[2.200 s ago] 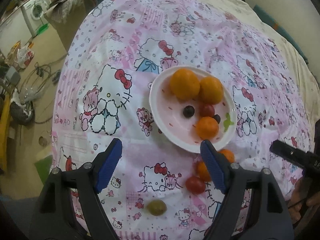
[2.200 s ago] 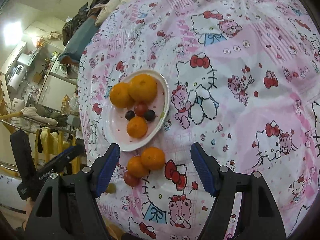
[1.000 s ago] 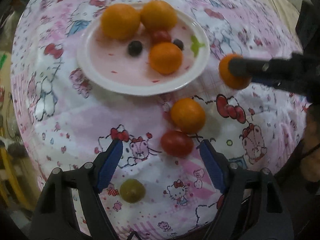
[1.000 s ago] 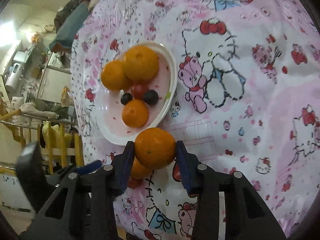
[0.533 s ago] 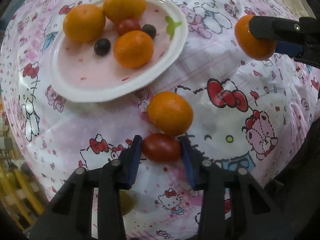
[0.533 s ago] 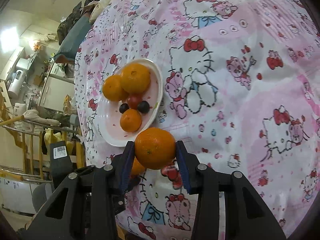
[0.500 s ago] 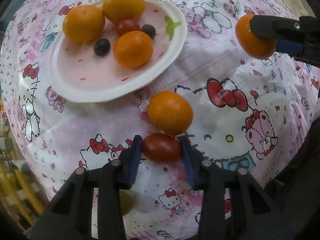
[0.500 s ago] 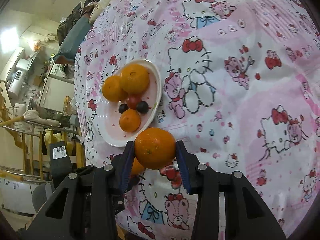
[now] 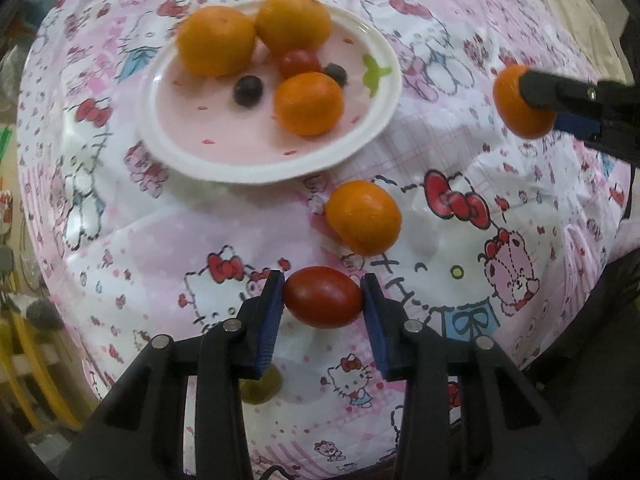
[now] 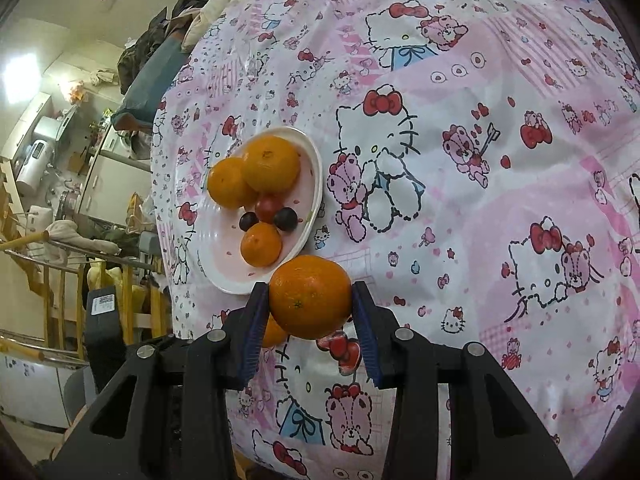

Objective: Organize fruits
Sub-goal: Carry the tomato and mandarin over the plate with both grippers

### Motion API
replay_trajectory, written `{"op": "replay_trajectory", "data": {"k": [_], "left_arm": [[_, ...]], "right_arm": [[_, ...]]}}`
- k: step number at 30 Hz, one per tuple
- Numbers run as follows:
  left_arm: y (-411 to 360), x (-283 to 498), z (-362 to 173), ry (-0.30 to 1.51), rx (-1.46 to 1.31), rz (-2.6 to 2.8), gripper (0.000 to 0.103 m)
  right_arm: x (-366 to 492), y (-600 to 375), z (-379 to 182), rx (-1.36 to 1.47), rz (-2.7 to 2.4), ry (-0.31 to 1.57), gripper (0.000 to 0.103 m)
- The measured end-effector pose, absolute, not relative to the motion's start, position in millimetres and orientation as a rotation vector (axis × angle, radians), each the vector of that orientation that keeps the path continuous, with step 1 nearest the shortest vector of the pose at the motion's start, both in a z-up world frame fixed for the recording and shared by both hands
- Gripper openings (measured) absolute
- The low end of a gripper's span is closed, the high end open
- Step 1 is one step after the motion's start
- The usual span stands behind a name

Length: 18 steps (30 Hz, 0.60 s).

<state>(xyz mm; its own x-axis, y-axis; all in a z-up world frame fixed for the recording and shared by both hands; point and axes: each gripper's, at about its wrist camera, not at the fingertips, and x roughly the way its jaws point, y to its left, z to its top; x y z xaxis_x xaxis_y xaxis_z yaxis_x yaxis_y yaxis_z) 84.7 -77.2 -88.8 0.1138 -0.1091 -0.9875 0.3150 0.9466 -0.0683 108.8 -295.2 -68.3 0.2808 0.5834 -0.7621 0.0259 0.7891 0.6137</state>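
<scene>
While the left gripper (image 9: 323, 298) pinches a smooth, glossy red cherry tomato (image 9: 323, 297) snugly between its blue ribbed pads, the right gripper (image 10: 310, 300) is clamped on a round, dimpled mandarin (image 10: 310, 297), held up near the plate's near rim. Both loads fill their jaws, pads touching on either side. Underneath lies a crinkly, shiny Hello Kitty tablecloth (image 9: 460, 208) in pink and white. One loose mandarin (image 9: 363, 217) sits on the cloth between the tomato and the white plate (image 9: 372, 124), just clear of its rim. On the plate: three mandarins bunched toward the far side, a small red tomato and two dark grapes among them, with bare pink floor on the near left. A greenish grape (image 9: 260, 387) peeks out beneath the left gripper, close to the table's edge.
</scene>
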Motion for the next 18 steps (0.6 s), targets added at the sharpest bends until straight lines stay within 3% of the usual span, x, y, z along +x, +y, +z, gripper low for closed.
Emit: {"op": "replay_trajectory", "data": {"k": [18], "left_arm": [[-14, 87, -28, 1.157, -0.044, -0.061, 0.035]], "right_arm": [[105, -305, -29, 0.584, 0.425, 1.129, 0.043]]}}
